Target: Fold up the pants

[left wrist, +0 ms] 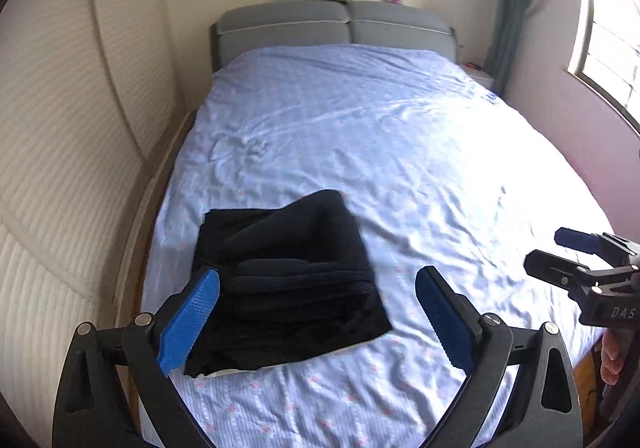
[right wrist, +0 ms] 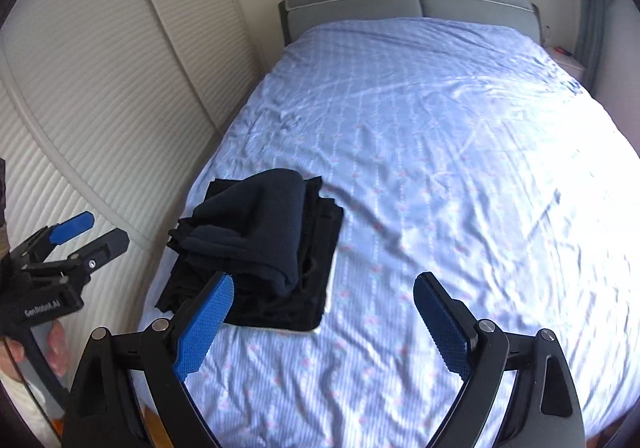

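Both the left gripper (left wrist: 318, 312) and right gripper (right wrist: 324, 318) hung above the bed (left wrist: 400, 151) with fingers spread and empty, the dark pants (left wrist: 288, 280) already lying folded in a compact stack, so the task looked essentially finished.

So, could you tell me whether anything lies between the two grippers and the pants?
Nothing visible does. The folded dark pants lie alone on the blue bedsheet, with the open left gripper and open right gripper above them.

A sunlit bedroom.
Daylight from a window (left wrist: 612, 43) falls across a blue-sheeted bed (left wrist: 360, 135) with grey headboard (left wrist: 336, 25), beside cream padded wall panels (left wrist: 68, 127).
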`<state>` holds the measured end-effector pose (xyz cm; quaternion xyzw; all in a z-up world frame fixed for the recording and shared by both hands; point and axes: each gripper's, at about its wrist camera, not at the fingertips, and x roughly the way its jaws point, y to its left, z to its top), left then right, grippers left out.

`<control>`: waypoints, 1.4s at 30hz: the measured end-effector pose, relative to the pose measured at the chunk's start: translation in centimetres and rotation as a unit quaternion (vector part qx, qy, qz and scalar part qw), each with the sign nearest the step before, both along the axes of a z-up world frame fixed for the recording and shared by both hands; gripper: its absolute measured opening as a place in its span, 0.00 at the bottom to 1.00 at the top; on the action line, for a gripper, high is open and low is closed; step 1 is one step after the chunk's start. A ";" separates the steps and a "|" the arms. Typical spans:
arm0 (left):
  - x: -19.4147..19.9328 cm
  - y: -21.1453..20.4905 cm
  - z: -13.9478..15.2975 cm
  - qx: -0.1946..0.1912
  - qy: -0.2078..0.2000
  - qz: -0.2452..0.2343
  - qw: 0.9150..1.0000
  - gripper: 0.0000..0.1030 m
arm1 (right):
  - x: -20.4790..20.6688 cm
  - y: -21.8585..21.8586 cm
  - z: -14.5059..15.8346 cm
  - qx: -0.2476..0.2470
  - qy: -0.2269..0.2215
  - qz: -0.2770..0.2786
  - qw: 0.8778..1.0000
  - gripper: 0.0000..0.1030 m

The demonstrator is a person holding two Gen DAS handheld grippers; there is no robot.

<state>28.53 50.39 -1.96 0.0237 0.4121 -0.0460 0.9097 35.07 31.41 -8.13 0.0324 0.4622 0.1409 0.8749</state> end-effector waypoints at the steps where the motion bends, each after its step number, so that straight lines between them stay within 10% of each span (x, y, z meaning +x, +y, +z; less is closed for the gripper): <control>1: -0.7 -1.0 0.5 -0.004 -0.002 -0.011 1.000 0.98 | -0.9 -0.8 0.7 -0.001 -0.006 -0.007 1.000 0.90; 14: -7.6 -13.3 4.0 -0.033 -0.016 -0.030 0.999 1.00 | -10.9 -13.0 6.5 -0.013 -0.065 -0.077 0.995 0.97; 42: -21.7 -37.1 7.9 -0.051 -0.064 -0.006 0.997 1.00 | -23.7 -37.1 11.2 -0.017 -0.111 -0.051 0.992 0.97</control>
